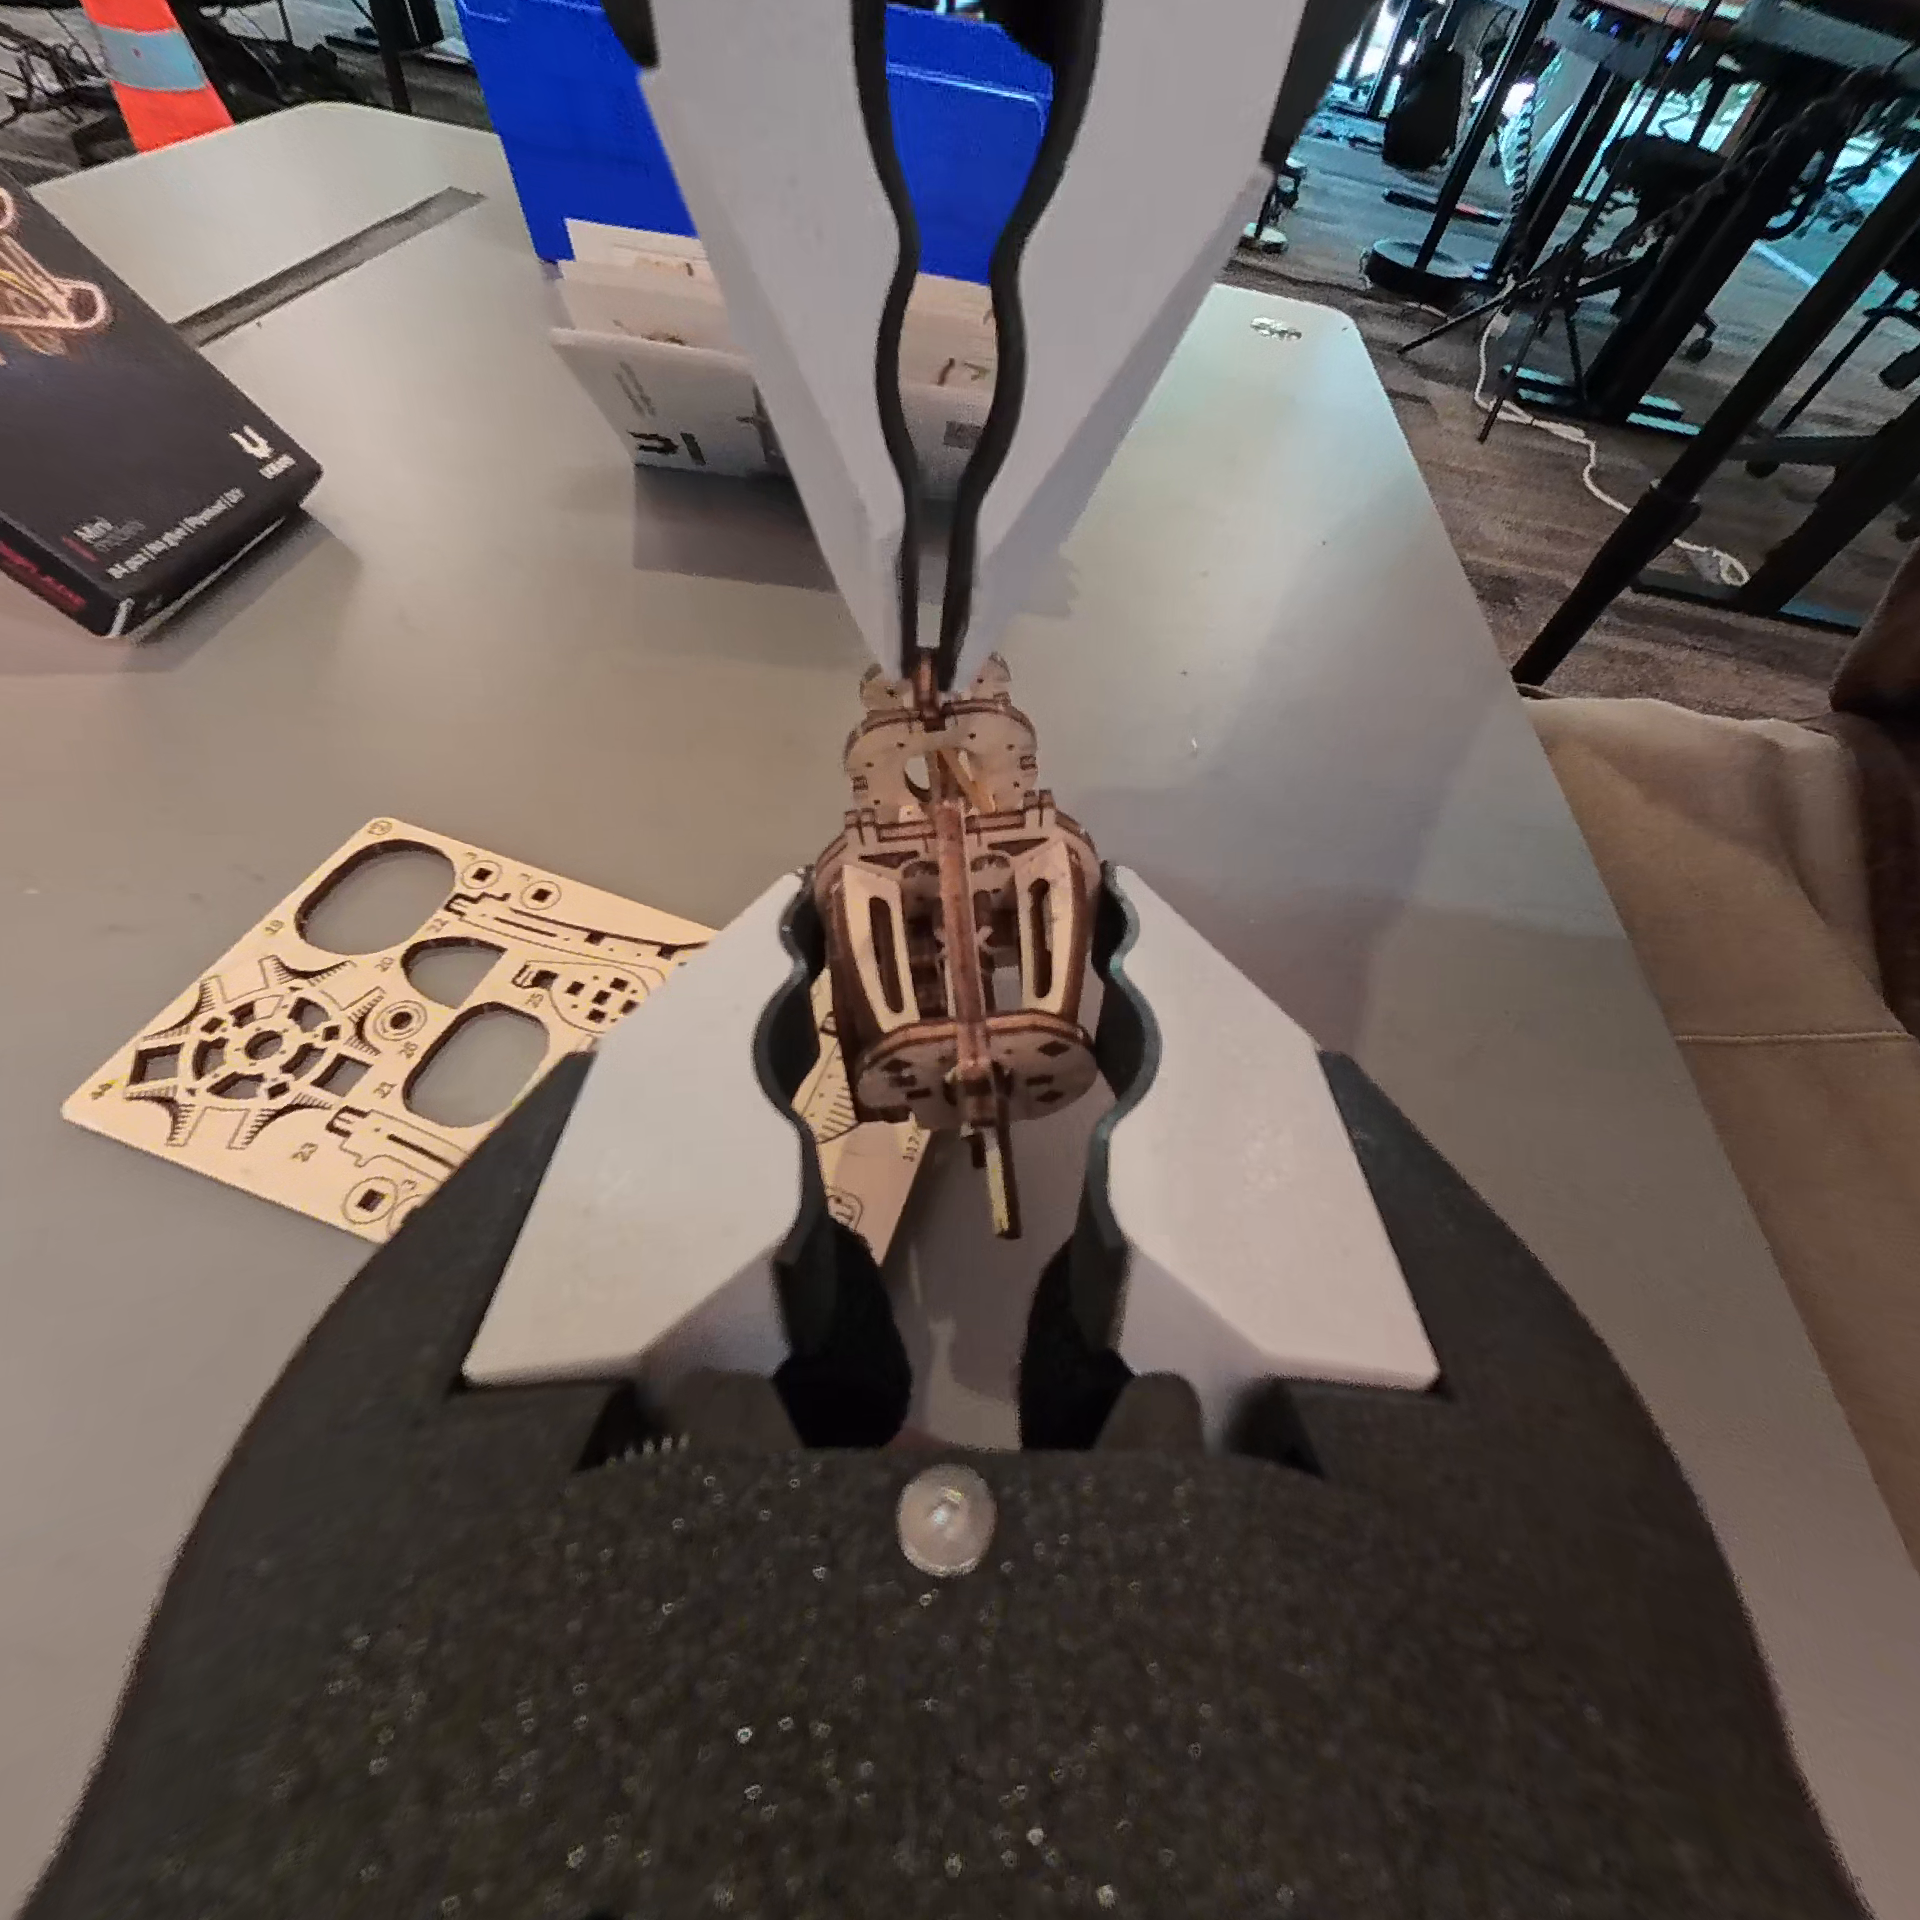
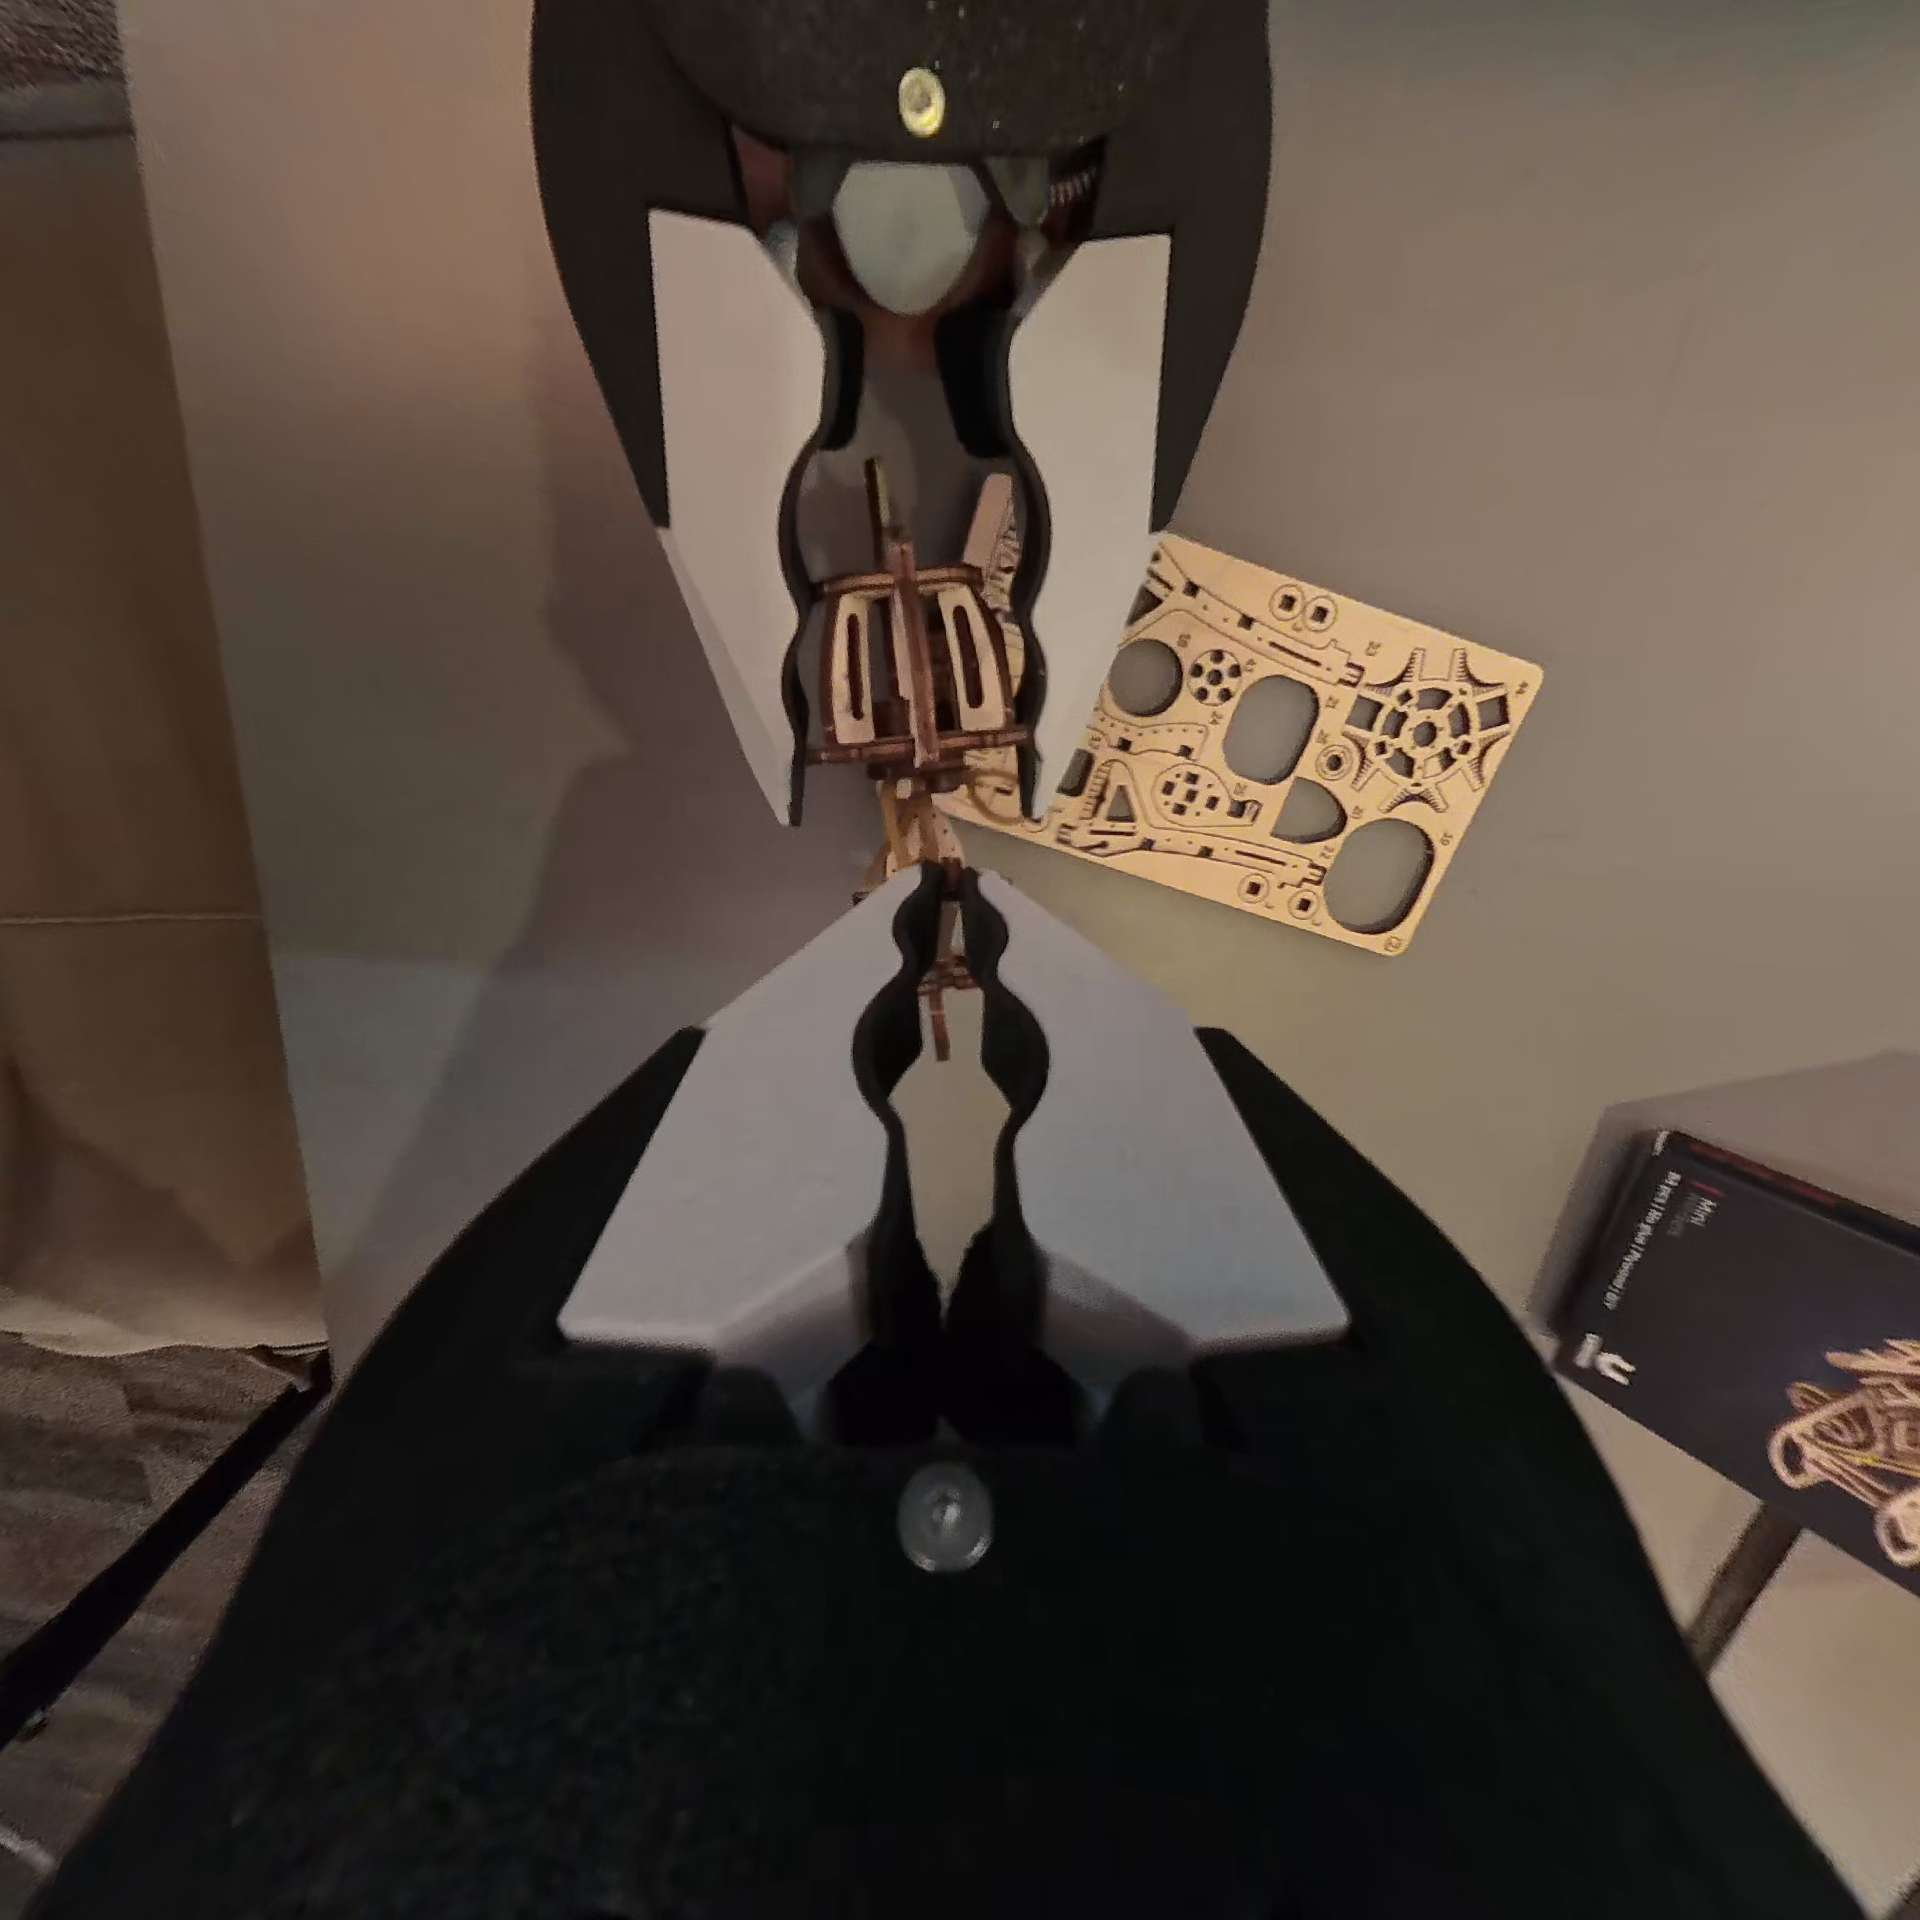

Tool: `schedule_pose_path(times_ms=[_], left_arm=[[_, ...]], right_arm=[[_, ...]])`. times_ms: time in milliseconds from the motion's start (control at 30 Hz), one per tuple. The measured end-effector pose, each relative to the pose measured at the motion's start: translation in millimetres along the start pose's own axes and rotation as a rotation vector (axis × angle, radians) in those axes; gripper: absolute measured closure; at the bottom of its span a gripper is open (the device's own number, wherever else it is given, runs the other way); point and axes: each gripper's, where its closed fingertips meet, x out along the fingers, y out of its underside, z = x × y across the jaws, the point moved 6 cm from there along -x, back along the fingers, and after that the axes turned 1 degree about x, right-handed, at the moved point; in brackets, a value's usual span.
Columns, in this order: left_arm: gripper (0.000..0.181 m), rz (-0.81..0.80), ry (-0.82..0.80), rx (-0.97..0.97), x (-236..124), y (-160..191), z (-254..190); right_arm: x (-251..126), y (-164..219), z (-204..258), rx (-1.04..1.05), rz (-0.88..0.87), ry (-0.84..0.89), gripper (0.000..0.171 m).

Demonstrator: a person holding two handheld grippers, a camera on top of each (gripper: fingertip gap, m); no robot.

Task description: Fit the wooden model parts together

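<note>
Mid-fitting above the tabletop (image 1: 1299, 623): left gripper (image 1: 951, 935) jaws clamp the wooden model (image 1: 951, 966), right gripper (image 2: 940, 894) jaws pinch a small part (image 2: 940, 997) at its twelve-o'clock end, needing an aligned push

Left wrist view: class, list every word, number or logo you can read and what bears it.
I will not quote writing; here is where it stands.
Black box: white print, logo on its side.
Wooden parts sheet: tiny engraved numbers.
White carton: marks, blurred.
</note>
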Motion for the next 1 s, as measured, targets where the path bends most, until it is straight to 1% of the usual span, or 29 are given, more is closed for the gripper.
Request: schedule_pose_path(times_ms=[33, 133, 233, 300, 367, 433, 500, 600, 633, 733, 800, 867, 1000], left_arm=[[0.132, 0.004, 0.001, 0.007, 0.8, 0.3, -1.0], [0.132, -0.009, 0.008, 0.012, 0.9, -1.0, -3.2], [0.132, -0.041, 0.016, 0.003, -1.7, -3.4, -2.3], [0.132, -0.075, 0.033, 0.017, -3.9, -6.4, -4.5], [0.132, -0.125, 0.058, 0.026, -6.9, -10.4, -7.3], [0.132, -0.174, 0.079, 0.026, -10.2, -14.1, -8.8], [0.132, -0.183, 0.089, 0.017, -11.0, -14.3, -8.2], [0.132, -0.173, 0.091, 0.019, -10.0, -13.4, -8.9], [0.132, -0.168, 0.09, 0.019, -9.5, -13.2, -9.1], [0.132, -0.162, 0.086, 0.014, -8.9, -12.7, -8.5], [0.132, -0.161, 0.089, 0.008, -9.0, -12.6, -8.3], [0.132, -0.154, 0.088, 0.014, -8.3, -12.1, -9.1], [0.132, -0.142, 0.086, 0.015, -7.9, -10.8, -9.1]], right_arm=[[0.0, 0.7, 0.9, 0.015, -0.003, -0.035, 0.168], [-2.0, 0.9, -0.3, -0.001, -0.055, -0.066, 0.168], [-12.9, 3.4, -0.8, -0.029, -0.146, -0.049, 0.152], [-27.6, 9.2, -1.7, -0.028, -0.254, -0.031, 0.145], [-40.0, 21.1, -2.2, 0.009, -0.391, -0.036, 0.147], [-39.4, 36.6, 1.4, 0.066, -0.504, -0.088, 0.152], [-29.6, 49.3, 7.8, 0.124, -0.567, -0.141, 0.153], [-19.3, 57.6, 13.0, 0.134, -0.625, -0.083, 0.16], [-17.3, 58.0, 14.3, 0.122, -0.63, -0.052, 0.161], [-7.1, 59.1, 16.4, 0.064, -0.547, 0.038, 0.159], [-4.6, 57.0, 17.4, 0.03, -0.543, 0.073, 0.16], [-0.7, 55.4, 18.3, 0.017, -0.526, 0.058, 0.161], [2.4, 55.7, 17.8, 0.037, -0.524, -0.011, 0.168]])
